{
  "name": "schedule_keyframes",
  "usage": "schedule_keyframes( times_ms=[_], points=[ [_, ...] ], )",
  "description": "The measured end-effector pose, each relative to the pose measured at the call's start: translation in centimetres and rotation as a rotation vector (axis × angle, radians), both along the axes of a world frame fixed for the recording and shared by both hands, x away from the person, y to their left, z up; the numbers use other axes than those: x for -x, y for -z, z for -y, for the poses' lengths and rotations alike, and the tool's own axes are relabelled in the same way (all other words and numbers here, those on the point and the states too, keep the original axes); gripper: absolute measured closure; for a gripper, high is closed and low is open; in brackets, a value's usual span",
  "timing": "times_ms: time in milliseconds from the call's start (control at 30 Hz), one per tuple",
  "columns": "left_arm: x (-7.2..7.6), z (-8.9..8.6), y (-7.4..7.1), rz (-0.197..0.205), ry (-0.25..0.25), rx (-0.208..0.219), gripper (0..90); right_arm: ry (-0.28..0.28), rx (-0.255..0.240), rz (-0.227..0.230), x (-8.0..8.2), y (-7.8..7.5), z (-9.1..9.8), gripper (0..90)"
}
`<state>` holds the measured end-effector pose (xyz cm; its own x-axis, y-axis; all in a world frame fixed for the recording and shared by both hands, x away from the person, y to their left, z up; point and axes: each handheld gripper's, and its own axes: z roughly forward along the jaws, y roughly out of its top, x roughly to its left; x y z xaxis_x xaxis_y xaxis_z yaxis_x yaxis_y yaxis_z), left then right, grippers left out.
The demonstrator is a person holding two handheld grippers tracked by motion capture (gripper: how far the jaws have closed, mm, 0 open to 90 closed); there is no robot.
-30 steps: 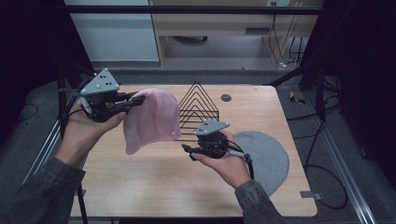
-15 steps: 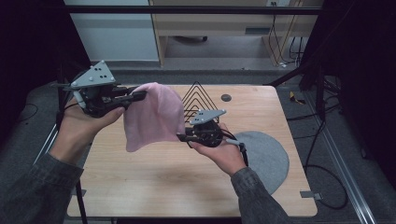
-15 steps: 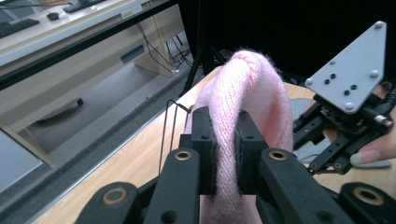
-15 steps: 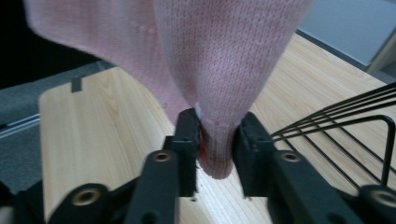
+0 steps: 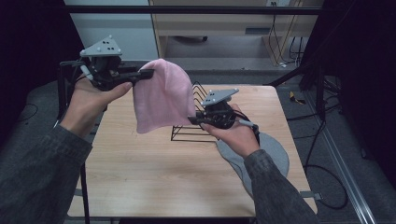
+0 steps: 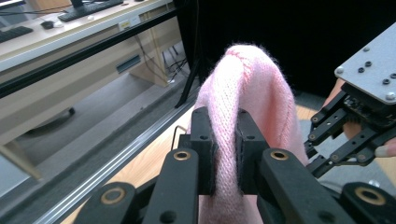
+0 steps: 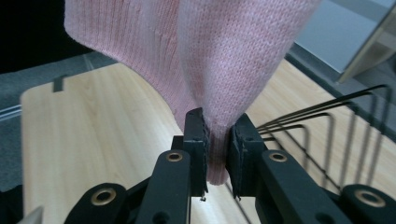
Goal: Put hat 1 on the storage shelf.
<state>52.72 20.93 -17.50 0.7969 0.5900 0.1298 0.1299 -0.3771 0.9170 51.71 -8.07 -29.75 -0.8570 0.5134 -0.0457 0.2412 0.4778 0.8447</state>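
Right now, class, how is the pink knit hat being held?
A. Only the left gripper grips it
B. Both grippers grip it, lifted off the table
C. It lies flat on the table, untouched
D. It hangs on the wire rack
B: the left gripper pinches the pink knit hat at its upper edge and the right gripper clamps its lower corner, above the table.

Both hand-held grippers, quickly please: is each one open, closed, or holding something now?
Left hand-held gripper: closed on the pink knitted wool hat.
Right hand-held gripper: closed on the same hat's lower edge.
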Motion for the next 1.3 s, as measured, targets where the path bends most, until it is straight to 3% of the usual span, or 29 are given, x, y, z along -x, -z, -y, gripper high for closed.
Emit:
schedule_keyframes(
  times_ms=[133, 233, 433, 567, 633, 1000, 1067, 1300],
  points=[
    [-0.9, 0.5, 0.2, -0.015, 0.001, 0.033, 80.6, 0.028, -0.016, 0.000, -1.0, -0.5, 0.8, 79.9],
    [-1.0, 1.0, 0.3, -0.006, -0.010, 0.024, 80.6, 0.048, -0.025, 0.002, -1.2, -0.6, 1.5, 80.0],
    [-1.8, 1.6, 0.3, -0.023, -0.026, 0.047, 80.4, 0.080, -0.038, 0.002, -2.3, -1.1, 3.0, 80.2],
    [-3.9, 2.3, 0.6, -0.048, -0.029, 0.062, 80.2, 0.101, -0.048, -0.004, -3.3, -0.9, 3.4, 80.1],
    [-4.2, 2.5, 0.7, -0.052, -0.026, 0.064, 80.2, 0.107, -0.054, -0.008, -3.5, -0.8, 3.5, 80.1],
    [-9.2, 5.4, 1.8, -0.079, -0.009, 0.031, 79.8, 0.164, -0.080, -0.029, -6.0, 0.6, 5.1, 80.1],
    [-9.9, 5.7, 2.0, -0.073, -0.008, 0.019, 79.8, 0.175, -0.072, -0.029, -6.4, 0.9, 5.4, 80.1],
    [-11.0, 6.2, 2.3, -0.075, 0.002, 0.046, 79.5, 0.193, -0.067, -0.042, -7.4, 1.4, 5.8, 79.8]
  ],
)
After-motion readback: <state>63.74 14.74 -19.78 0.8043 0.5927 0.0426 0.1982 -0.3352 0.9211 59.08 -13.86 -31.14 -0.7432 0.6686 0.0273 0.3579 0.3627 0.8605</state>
